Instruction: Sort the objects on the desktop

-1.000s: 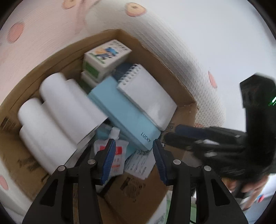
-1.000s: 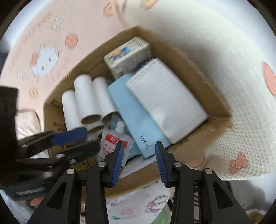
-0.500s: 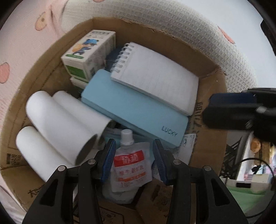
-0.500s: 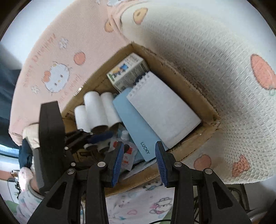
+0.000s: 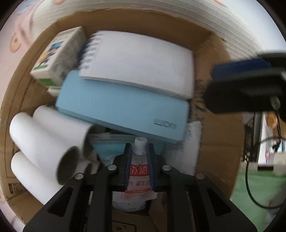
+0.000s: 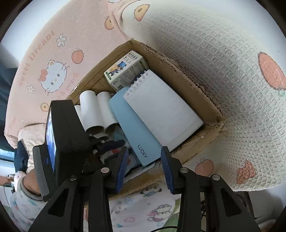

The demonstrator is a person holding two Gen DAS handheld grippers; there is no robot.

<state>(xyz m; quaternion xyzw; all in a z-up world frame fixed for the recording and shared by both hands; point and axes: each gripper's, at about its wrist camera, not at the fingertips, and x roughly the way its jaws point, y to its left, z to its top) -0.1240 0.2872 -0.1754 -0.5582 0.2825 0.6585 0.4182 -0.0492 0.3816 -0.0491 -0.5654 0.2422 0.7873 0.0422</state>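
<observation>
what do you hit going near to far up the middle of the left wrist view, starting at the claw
left claw, closing around the spouted pouch → blue LUCKY case → spiral notepad → far wall of the cardboard box → white waffle blanket

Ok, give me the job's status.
Done: nothing visibly sorted; notebook, blue case, tubes and carton are all in the box. In hand: left gripper closing on the pouch; right gripper is empty. Left: everything else.
</observation>
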